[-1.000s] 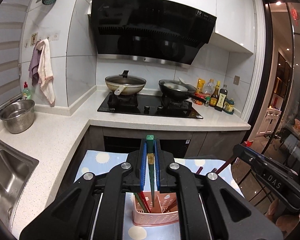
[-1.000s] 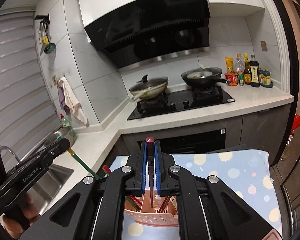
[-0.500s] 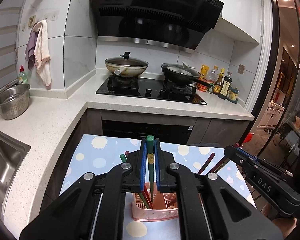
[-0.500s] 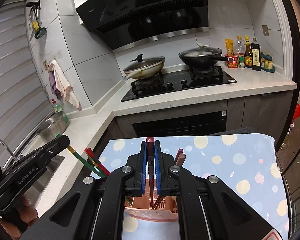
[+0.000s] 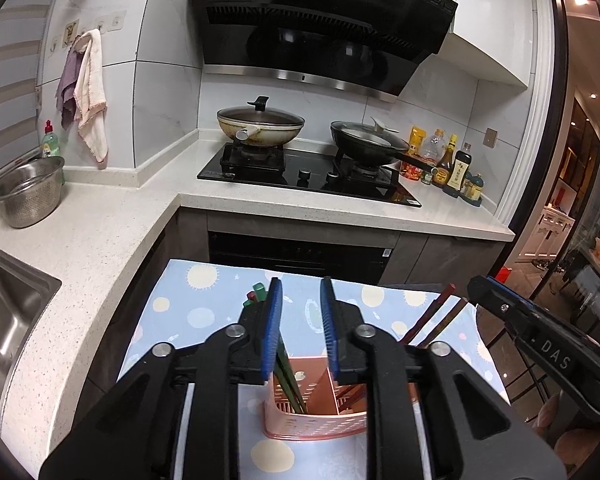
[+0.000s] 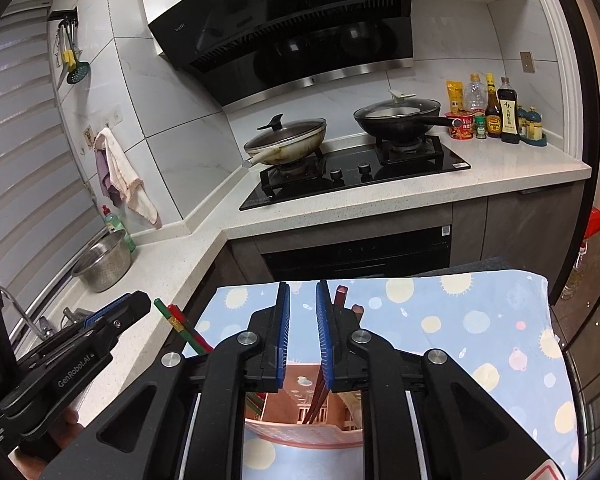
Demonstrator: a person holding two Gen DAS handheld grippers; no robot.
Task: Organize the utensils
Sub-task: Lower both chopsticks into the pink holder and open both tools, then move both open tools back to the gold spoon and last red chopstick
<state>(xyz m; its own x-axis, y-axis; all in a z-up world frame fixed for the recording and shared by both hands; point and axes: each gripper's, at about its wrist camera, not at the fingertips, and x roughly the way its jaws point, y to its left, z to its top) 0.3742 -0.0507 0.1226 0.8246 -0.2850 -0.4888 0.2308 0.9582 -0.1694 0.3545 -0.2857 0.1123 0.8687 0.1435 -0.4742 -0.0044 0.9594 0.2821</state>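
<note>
On the left, the green and red chopsticks [image 5: 290,372] are seen standing in the left compartment of the pink utensil basket [image 5: 316,424], leaning against the left pad of the left gripper [image 5: 300,334]. Its jaws are opening and nothing is pressed between the pads, so this pair is judged to be released into place. The basket is set on the near part of the dotted blue tablecloth [image 5: 220,308].

To the right, the dark red chopsticks [image 6: 332,344] are seen standing in the basket's right compartment, resting against the right pad of the right gripper [image 6: 302,334], whose jaws are likewise opening with a gap between them and no grip. No loose utensils are visible on the cloth, so the sorting is judged nearly or wholly done; only the withdrawal of both grippers appears to be left.
</note>
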